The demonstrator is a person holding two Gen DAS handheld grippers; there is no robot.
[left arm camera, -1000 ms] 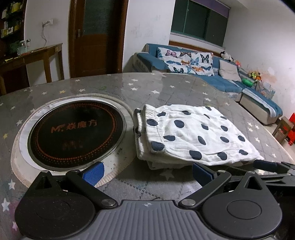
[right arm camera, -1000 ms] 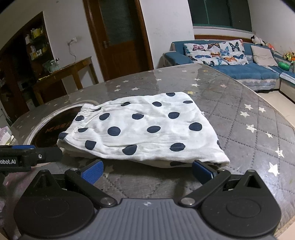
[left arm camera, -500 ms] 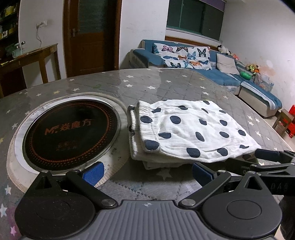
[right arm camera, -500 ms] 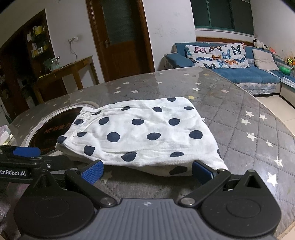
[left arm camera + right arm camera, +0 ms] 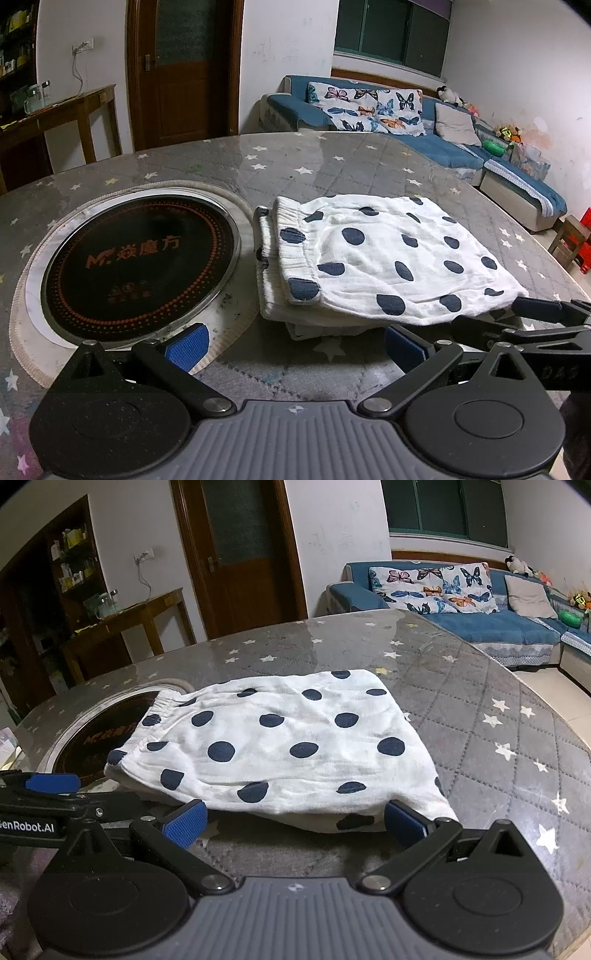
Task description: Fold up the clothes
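A white garment with dark blue polka dots (image 5: 384, 258) (image 5: 280, 746) lies folded in a stack on the round table, its elastic waistband toward the black hob. My left gripper (image 5: 295, 343) is open just short of the stack's near edge, holding nothing. My right gripper (image 5: 293, 821) is open too, its blue pads (image 5: 186, 821) level with the near hem and apart from the cloth. Each gripper shows in the other's view: the right one (image 5: 535, 321) at the stack's right corner, the left one (image 5: 51, 794) at its left.
A round black induction hob (image 5: 136, 258) is set into the table left of the garment. The table (image 5: 498, 709) has a grey quilted cover with stars and a curved edge on the right. Beyond stand a blue sofa (image 5: 443, 147), a wooden side table (image 5: 129, 627) and a door.
Both grippers have drawn back a little from the folded garment and tilted; they stay open. The garment has not moved.
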